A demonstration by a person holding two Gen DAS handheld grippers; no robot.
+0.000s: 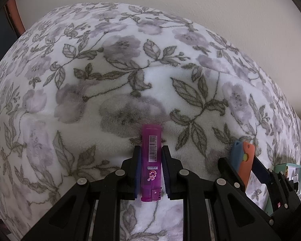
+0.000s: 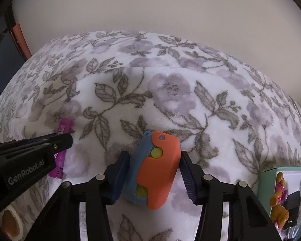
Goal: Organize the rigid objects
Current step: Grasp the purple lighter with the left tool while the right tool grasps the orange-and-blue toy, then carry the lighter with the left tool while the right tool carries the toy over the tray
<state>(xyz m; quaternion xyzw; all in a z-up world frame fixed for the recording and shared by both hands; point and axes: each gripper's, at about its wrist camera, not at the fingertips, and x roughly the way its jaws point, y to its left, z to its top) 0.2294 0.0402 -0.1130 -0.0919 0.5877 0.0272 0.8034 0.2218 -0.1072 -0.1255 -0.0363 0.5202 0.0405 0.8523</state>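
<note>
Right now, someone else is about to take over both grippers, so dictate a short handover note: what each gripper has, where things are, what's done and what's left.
Left gripper: shut on the translucent purple plastic lighter, which points forward over the floral fleece blanket.
Right gripper: around the orange-and-blue plastic toy with yellow-green buttons; the left pad touches it, the right looks barely in contact.
Nearby: a mint-green box holding a yellow-and-pink toy figure at the right edge, a roll of tape at lower left.
Done: both items picked up.
Left: setting both down; where they belong is not visible.
</note>
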